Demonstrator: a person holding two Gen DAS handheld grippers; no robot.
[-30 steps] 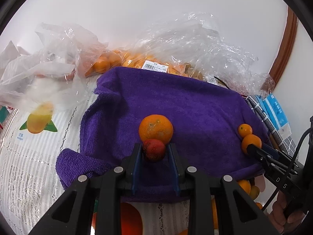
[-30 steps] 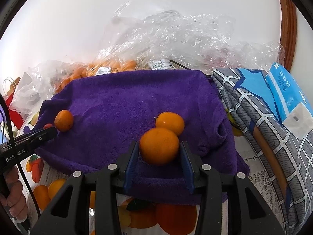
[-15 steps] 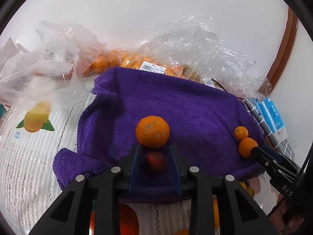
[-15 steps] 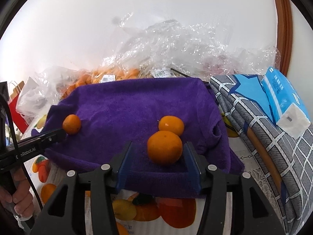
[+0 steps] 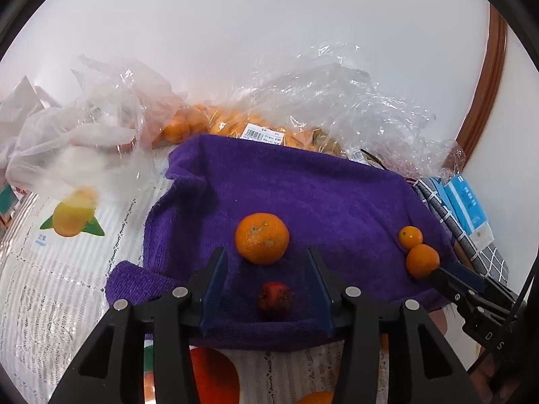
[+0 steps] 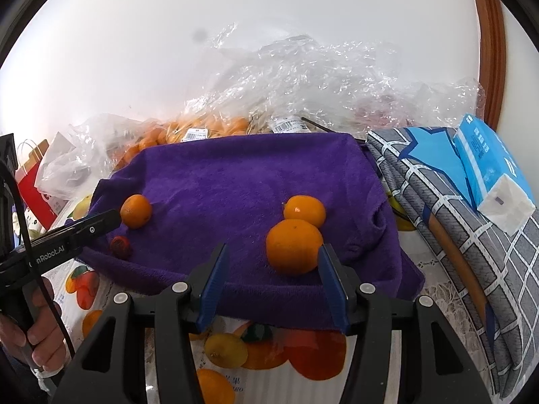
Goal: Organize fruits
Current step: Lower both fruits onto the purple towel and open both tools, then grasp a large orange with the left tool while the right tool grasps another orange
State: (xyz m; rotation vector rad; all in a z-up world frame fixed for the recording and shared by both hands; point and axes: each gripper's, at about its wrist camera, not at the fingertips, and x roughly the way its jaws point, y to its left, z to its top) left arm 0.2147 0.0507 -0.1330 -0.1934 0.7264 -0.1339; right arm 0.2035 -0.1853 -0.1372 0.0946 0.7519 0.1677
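Purple towel [image 5: 303, 188] lies under both level grippers: the left gripper [image 5: 266, 282] gapes wide around a red fruit [image 5: 275, 300], the right gripper [image 6: 274, 281] wide beside an orange [image 6: 294, 246].

Both fisheye views look forward and slightly down along their own jaws, from close over the near edge of the purple towel [image 5: 303, 195] toward the white wall. They share the towel [image 6: 242, 181] and its oranges. The left gripper shows at the right view's lower left, the right gripper at the left view's lower right.
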